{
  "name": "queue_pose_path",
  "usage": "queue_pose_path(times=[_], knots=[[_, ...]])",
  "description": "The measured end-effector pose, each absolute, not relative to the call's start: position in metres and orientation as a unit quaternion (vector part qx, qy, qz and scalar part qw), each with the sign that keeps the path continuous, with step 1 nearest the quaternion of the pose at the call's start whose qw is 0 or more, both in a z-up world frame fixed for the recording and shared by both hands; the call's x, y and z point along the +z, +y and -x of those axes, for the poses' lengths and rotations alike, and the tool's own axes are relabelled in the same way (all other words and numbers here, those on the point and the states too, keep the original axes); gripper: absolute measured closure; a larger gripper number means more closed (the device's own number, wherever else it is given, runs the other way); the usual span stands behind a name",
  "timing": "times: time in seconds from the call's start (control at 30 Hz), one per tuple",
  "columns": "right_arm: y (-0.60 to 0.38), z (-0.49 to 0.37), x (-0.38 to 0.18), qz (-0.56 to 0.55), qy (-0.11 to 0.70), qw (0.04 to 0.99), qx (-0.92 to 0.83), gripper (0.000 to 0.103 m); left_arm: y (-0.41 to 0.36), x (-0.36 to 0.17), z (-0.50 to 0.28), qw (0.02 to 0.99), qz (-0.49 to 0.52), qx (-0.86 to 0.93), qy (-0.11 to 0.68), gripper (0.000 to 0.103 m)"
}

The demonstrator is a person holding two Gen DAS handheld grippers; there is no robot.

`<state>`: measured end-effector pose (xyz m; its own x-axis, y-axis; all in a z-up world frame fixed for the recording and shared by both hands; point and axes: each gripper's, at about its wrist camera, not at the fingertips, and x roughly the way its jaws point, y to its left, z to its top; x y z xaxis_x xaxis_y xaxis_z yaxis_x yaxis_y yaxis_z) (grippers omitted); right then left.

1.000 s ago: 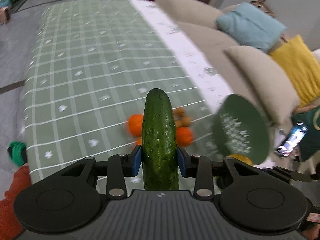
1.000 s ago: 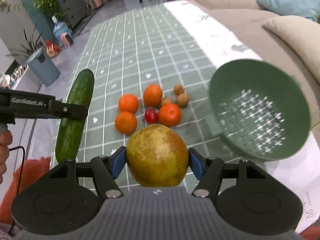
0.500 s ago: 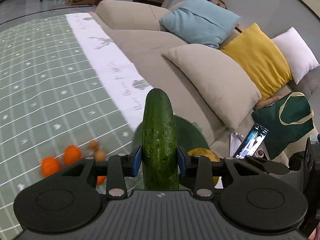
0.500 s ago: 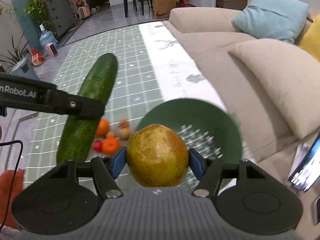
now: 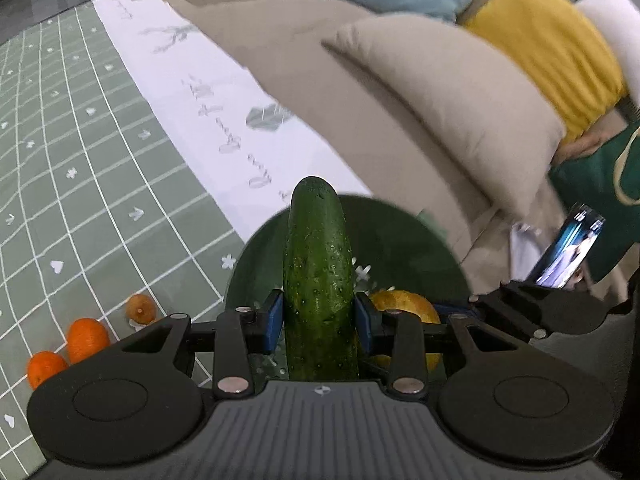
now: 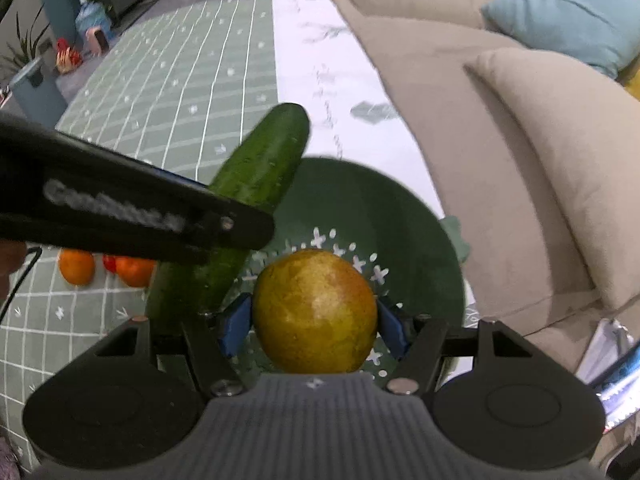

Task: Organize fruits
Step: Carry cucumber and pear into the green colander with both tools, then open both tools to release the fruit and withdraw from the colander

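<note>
My left gripper [image 5: 319, 322] is shut on a long green cucumber [image 5: 319, 280] and holds it over the green colander [image 5: 404, 240]. My right gripper [image 6: 315, 326] is shut on a yellow-green pear [image 6: 315, 312], also over the colander [image 6: 380, 216]. In the right wrist view the left gripper's arm [image 6: 120, 208] crosses from the left with the cucumber [image 6: 256, 176] beside the pear. The pear [image 5: 404, 308] shows in the left wrist view behind the right finger.
Oranges [image 5: 86, 338] and small brown fruits [image 5: 140, 308] lie on the green checked cloth [image 5: 80, 160] left of the colander. A beige sofa [image 6: 540, 160] with cushions runs along the right. A phone [image 5: 568, 254] and green bag [image 5: 604, 172] lie at right.
Both grippers have moved right and closer together, now over the colander. The loose fruits have slid toward the left edge of both views. The grips are unchanged.
</note>
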<state>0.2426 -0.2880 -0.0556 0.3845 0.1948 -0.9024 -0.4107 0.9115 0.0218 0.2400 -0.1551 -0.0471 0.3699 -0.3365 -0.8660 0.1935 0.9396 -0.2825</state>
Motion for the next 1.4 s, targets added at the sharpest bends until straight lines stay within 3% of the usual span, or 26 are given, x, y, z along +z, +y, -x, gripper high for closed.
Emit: queue_pose_path(times=[0.7, 0.73, 0.8, 1.4], knots=[[-0.279, -0.261, -0.102, 0.136, 0.553, 0.797, 0.201, 0.04, -0.172, -0.08, -0.249, 0.809, 0.002, -0.163, 0.564, 0.06], [-0.279, -0.26, -0.101, 0.137, 0.551, 0.798, 0.202, 0.038, -0.172, -0.079, -0.249, 0.808, 0.002, -0.165, 0.565, 0.06], [-0.279, -0.258, -0.095, 0.144, 0.541, 0.805, 0.198, 0.026, -0.172, -0.078, -0.25, 0.809, 0.005, -0.164, 0.565, 0.06], [-0.267, -0.205, -0.015, 0.147, 0.476, 0.855, 0.148, 0.02, -0.128, 0.011, -0.188, 0.861, 0.002, -0.161, 0.483, 0.057]])
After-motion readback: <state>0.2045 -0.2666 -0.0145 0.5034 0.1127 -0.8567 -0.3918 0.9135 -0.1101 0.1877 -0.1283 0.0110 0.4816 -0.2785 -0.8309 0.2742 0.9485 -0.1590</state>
